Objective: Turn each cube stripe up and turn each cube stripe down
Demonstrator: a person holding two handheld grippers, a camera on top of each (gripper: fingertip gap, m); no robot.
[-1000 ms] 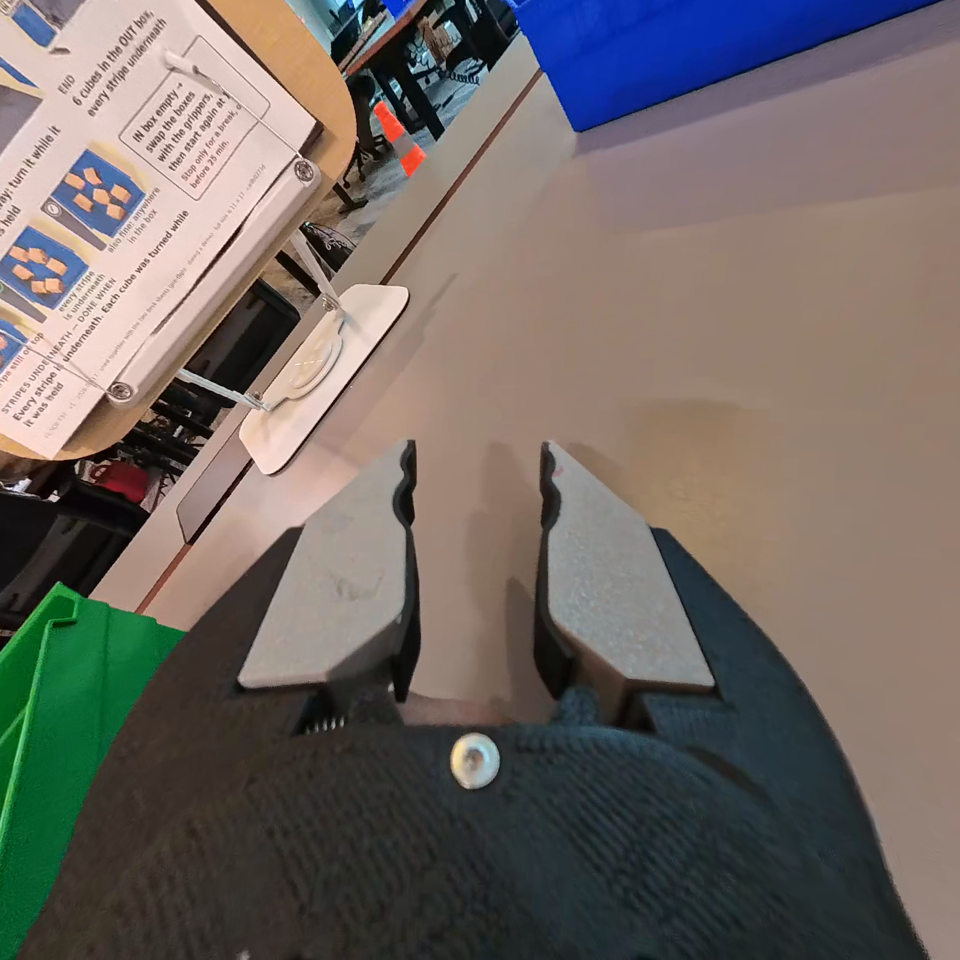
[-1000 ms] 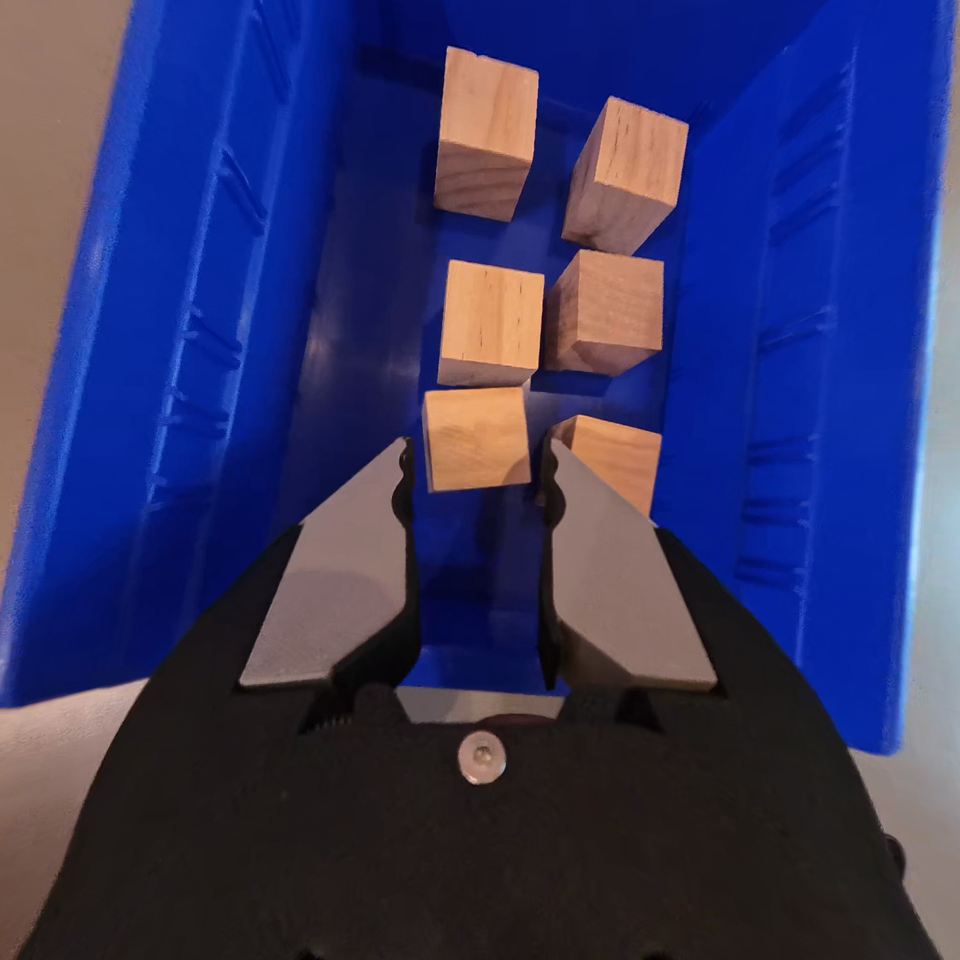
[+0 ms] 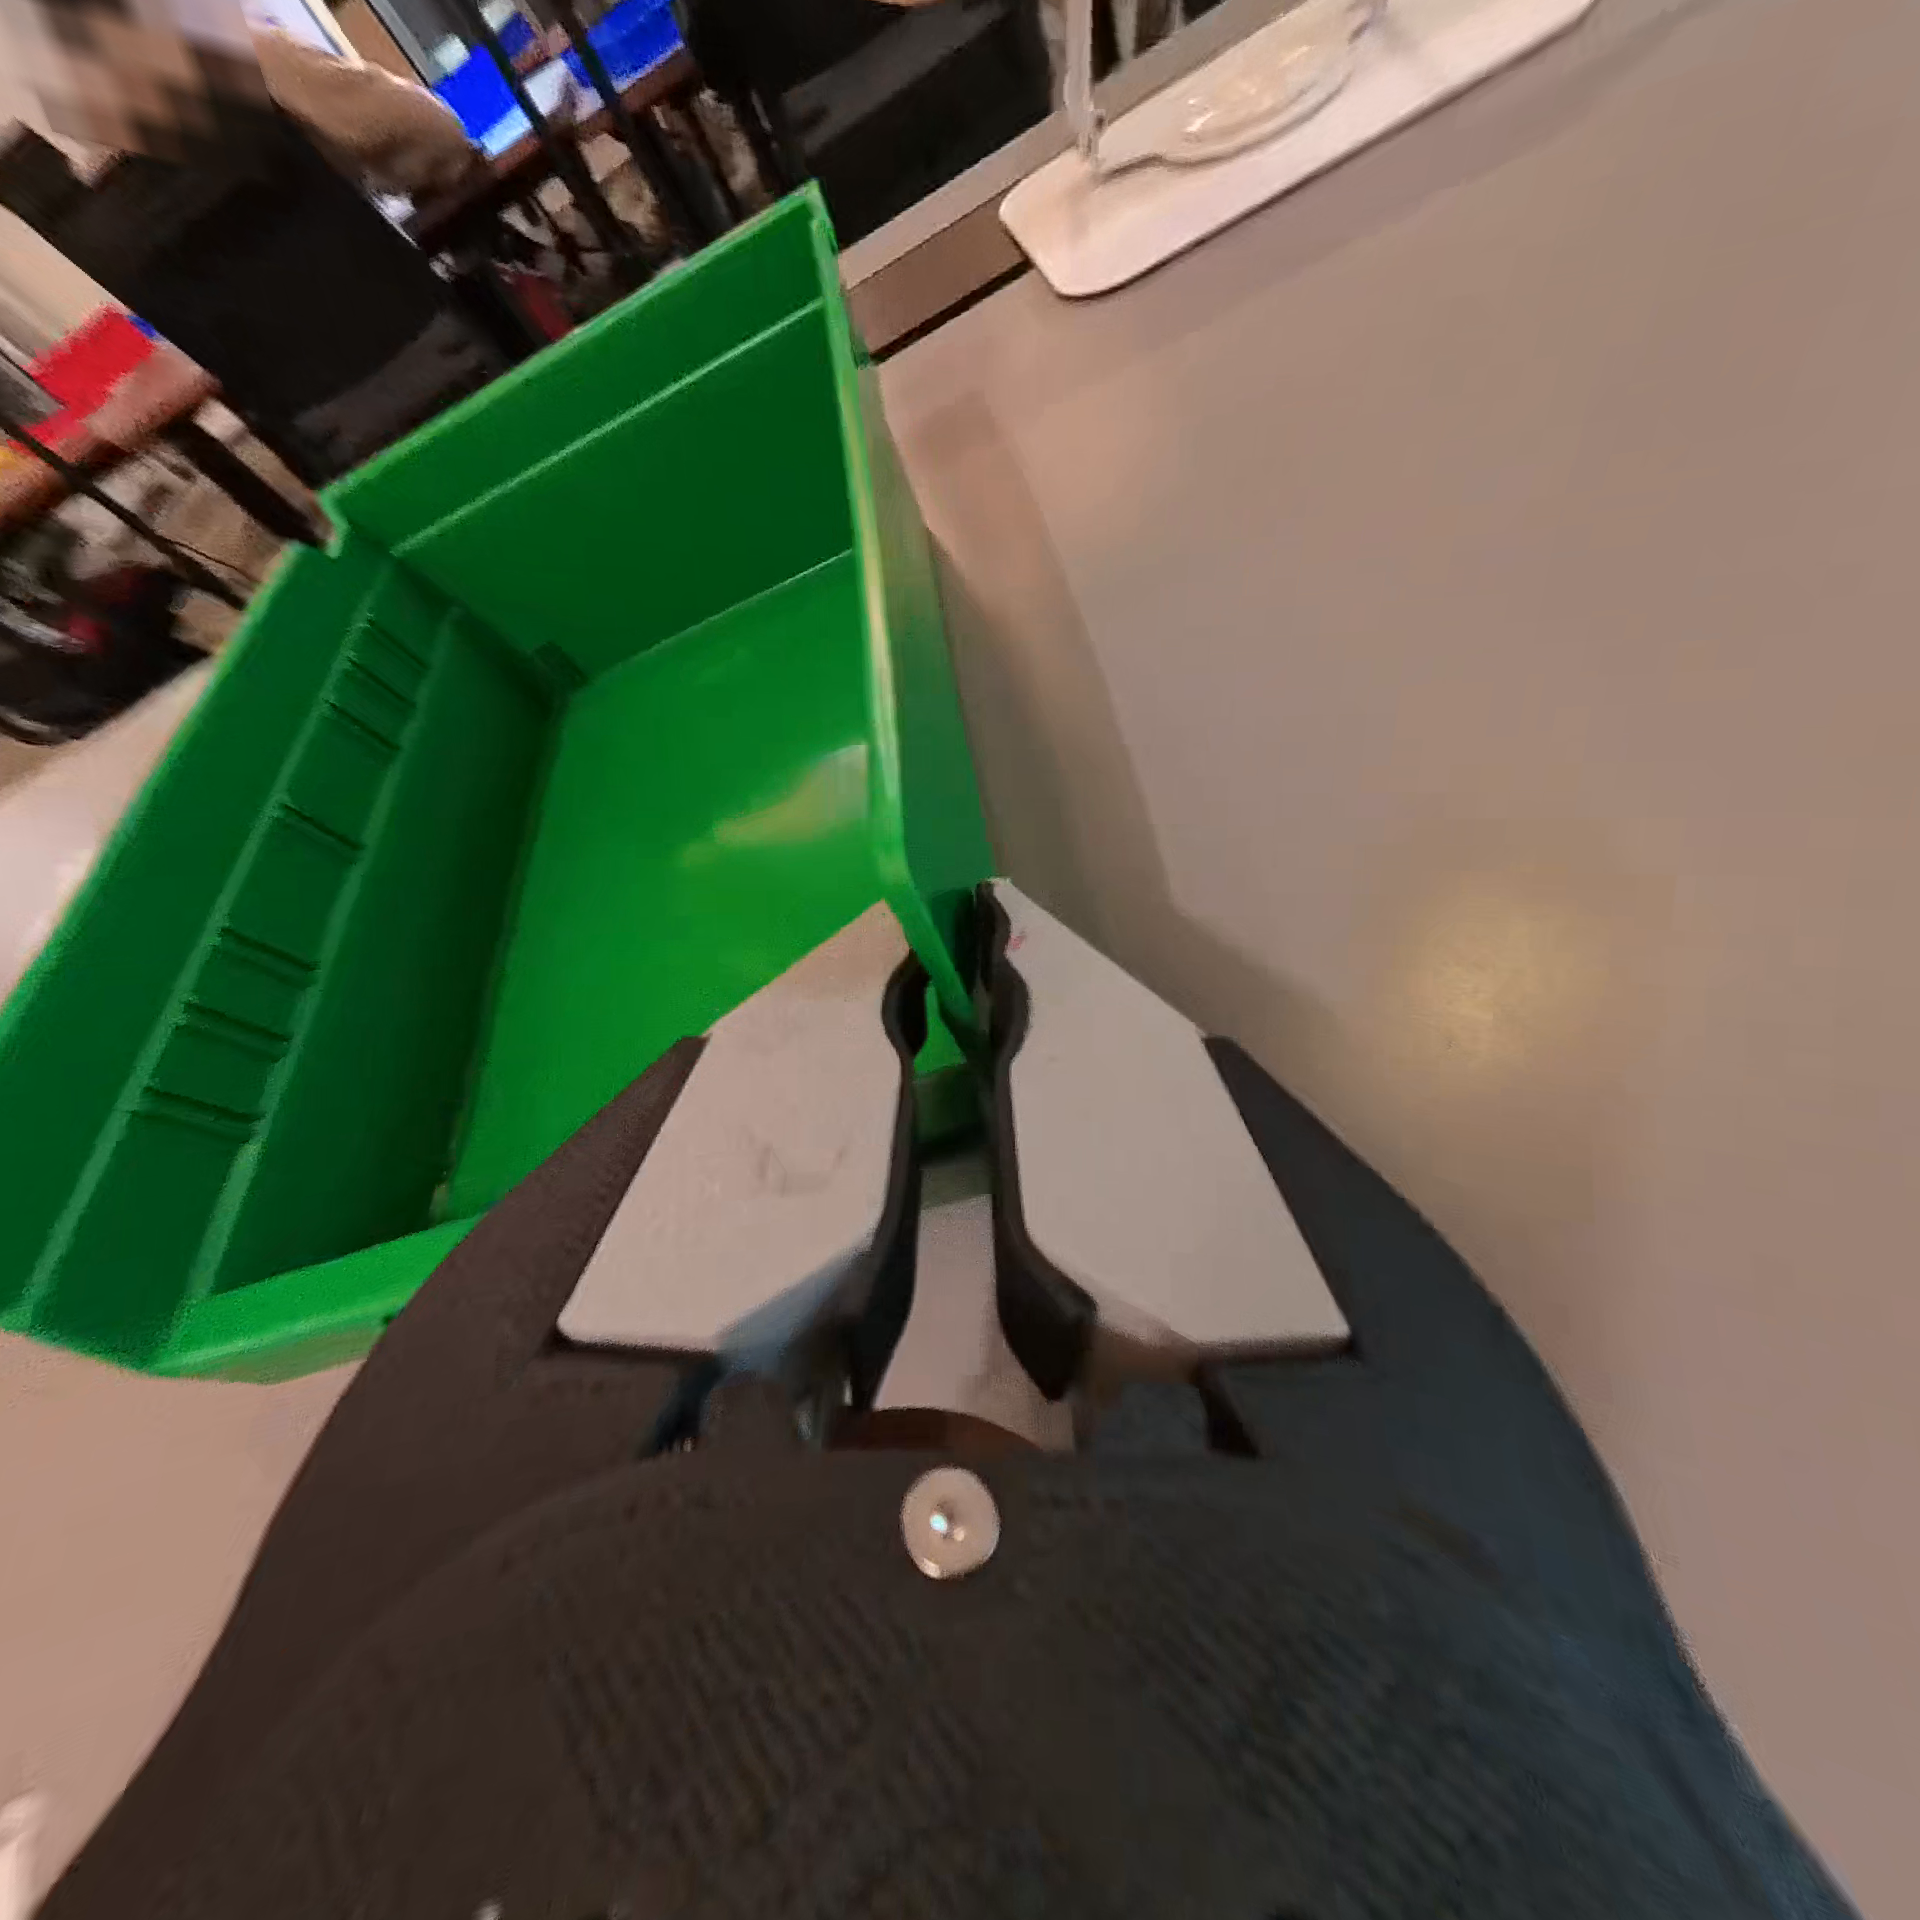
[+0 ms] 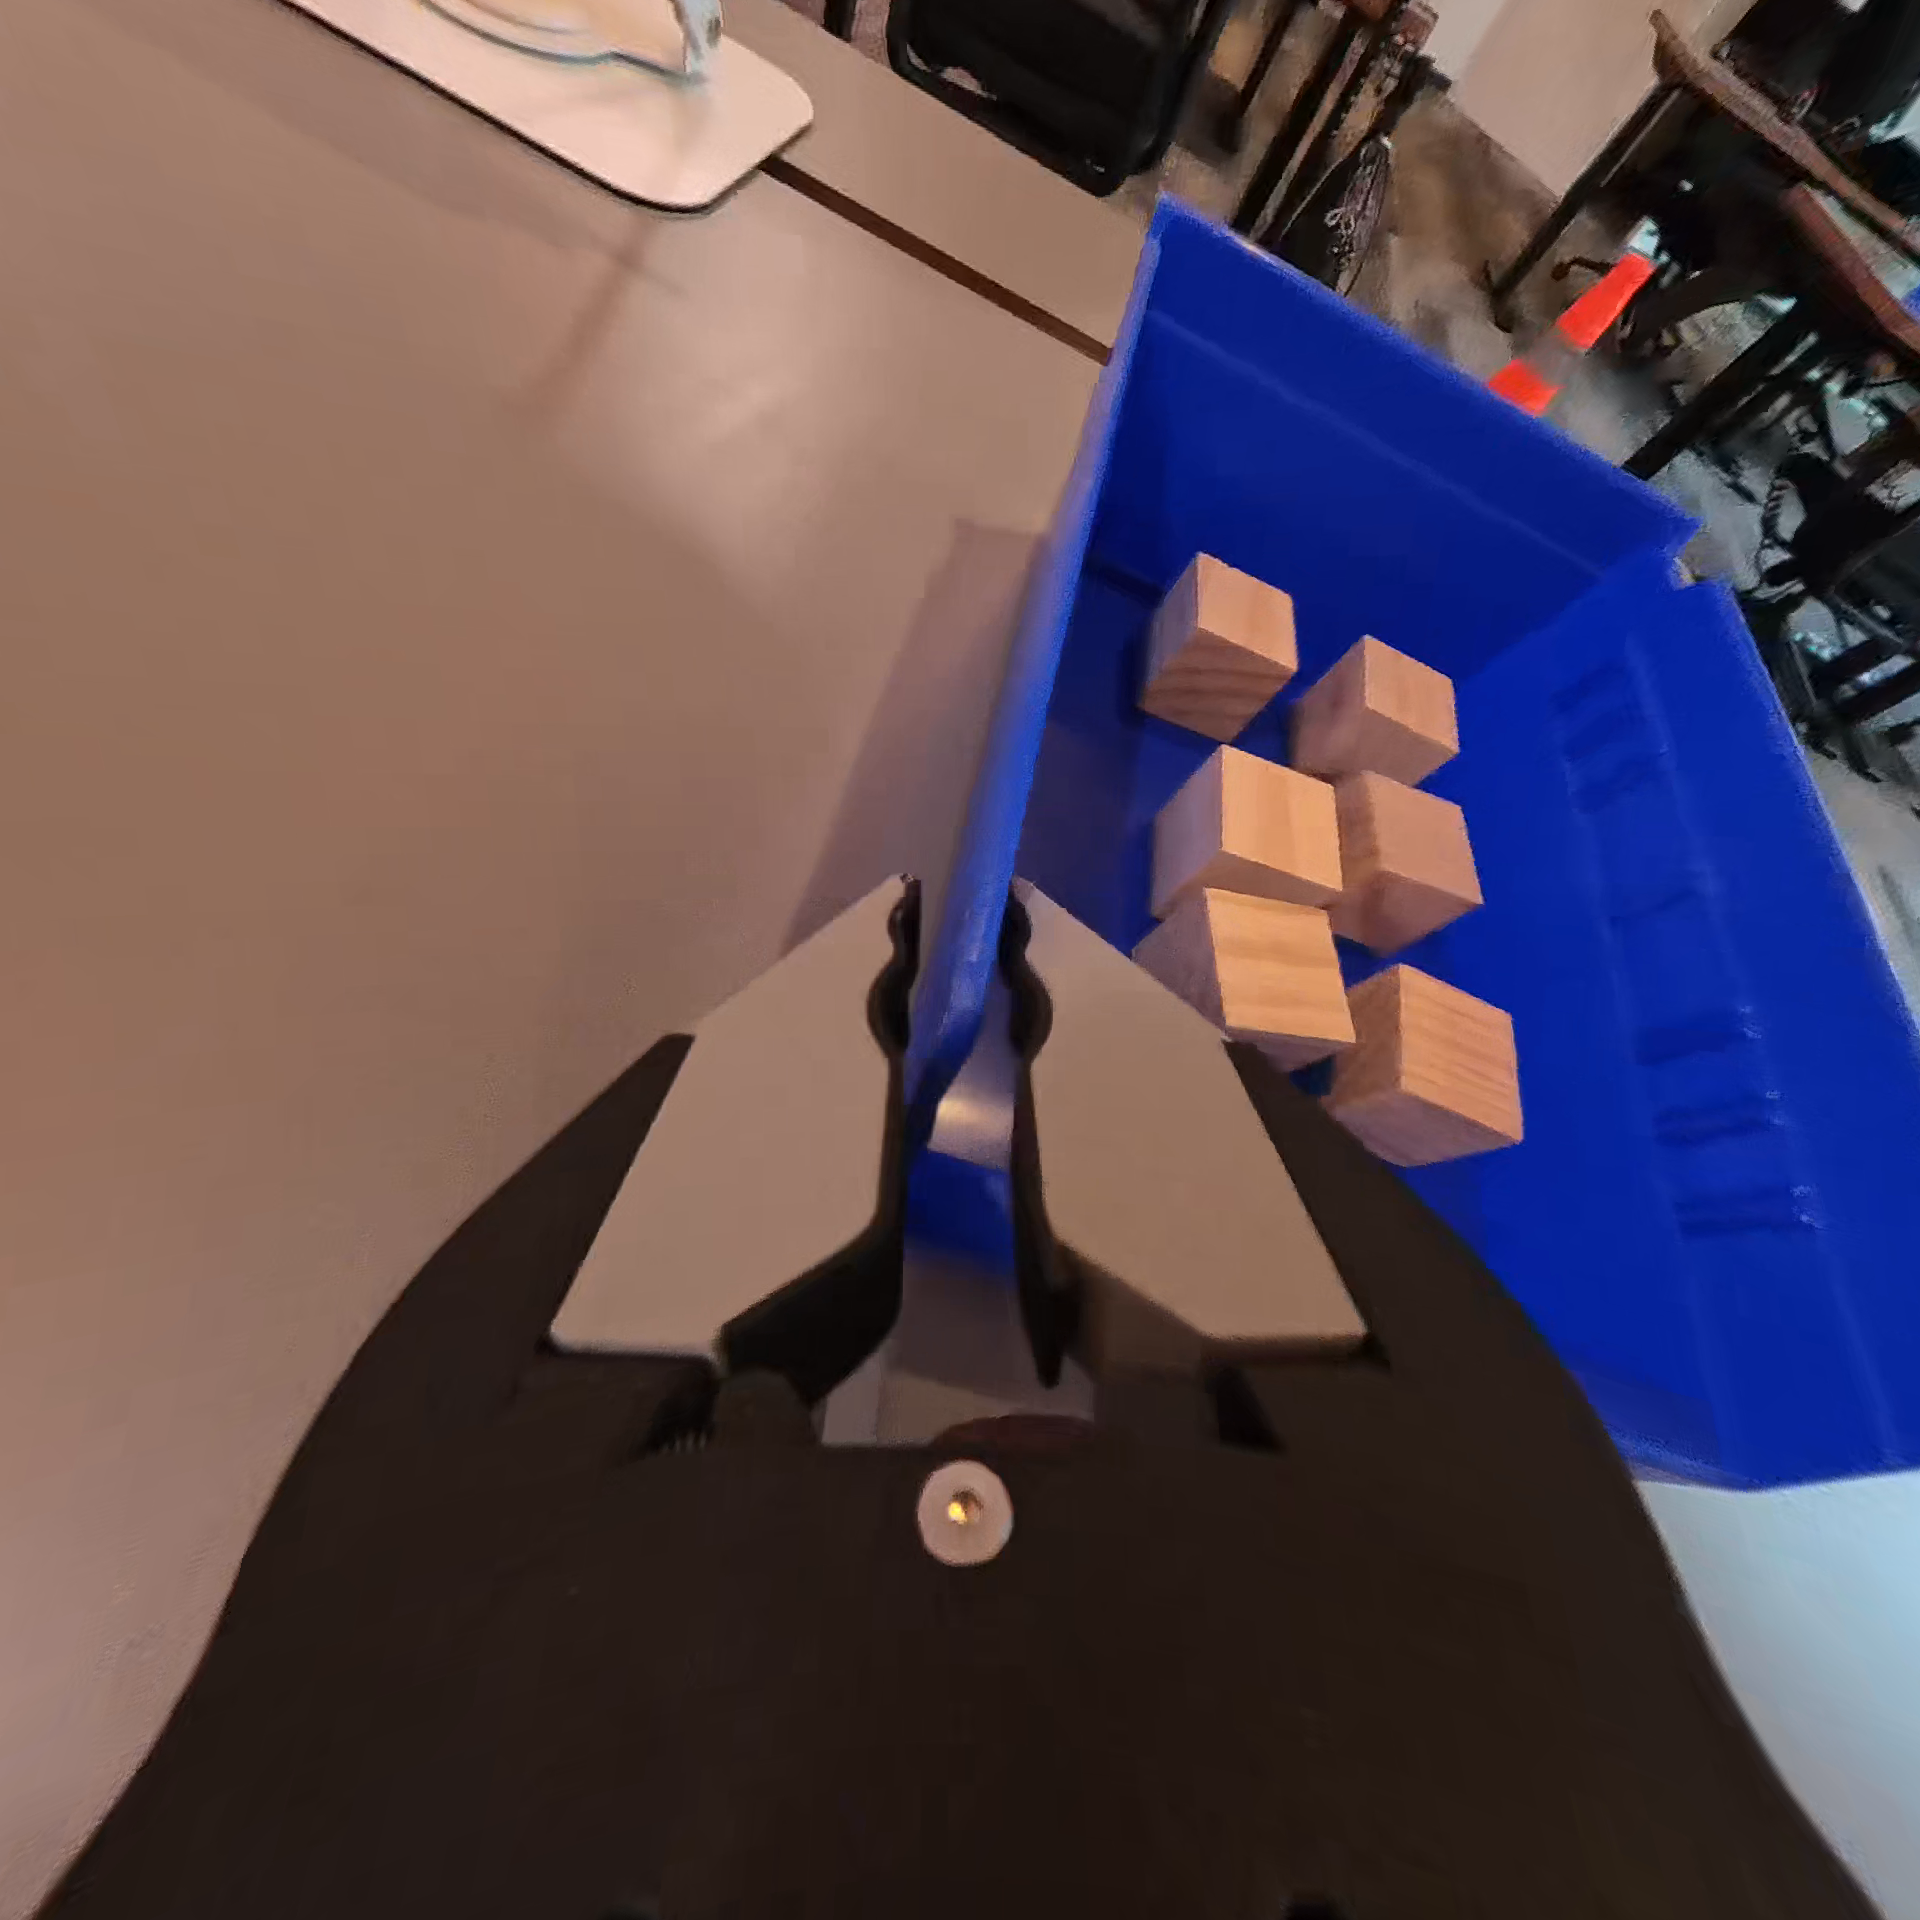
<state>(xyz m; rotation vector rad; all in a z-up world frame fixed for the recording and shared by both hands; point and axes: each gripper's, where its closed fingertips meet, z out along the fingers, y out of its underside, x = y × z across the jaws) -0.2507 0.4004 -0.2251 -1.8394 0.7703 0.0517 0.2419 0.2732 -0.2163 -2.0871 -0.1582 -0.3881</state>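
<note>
The right gripper (image 4: pixel 958 961) is clamped on the near-left wall of the blue bin (image 4: pixel 1621 1195), jaws narrow with only the rim between them. The six cubes (image 4: pixel 1283 971) lie inside, just right of its fingers, no stripe showing. The left gripper (image 3: pixel 954 971) likewise pinches the right wall of the empty green bin (image 3: pixel 374 935) — both bins look gripped for swapping, not a cube

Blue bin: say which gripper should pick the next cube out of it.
Right. The right gripper is clamped on the blue bin wall, beside the six wooden cubes. The left gripper grips the wall of the green bin, which holds no cubes.
</note>
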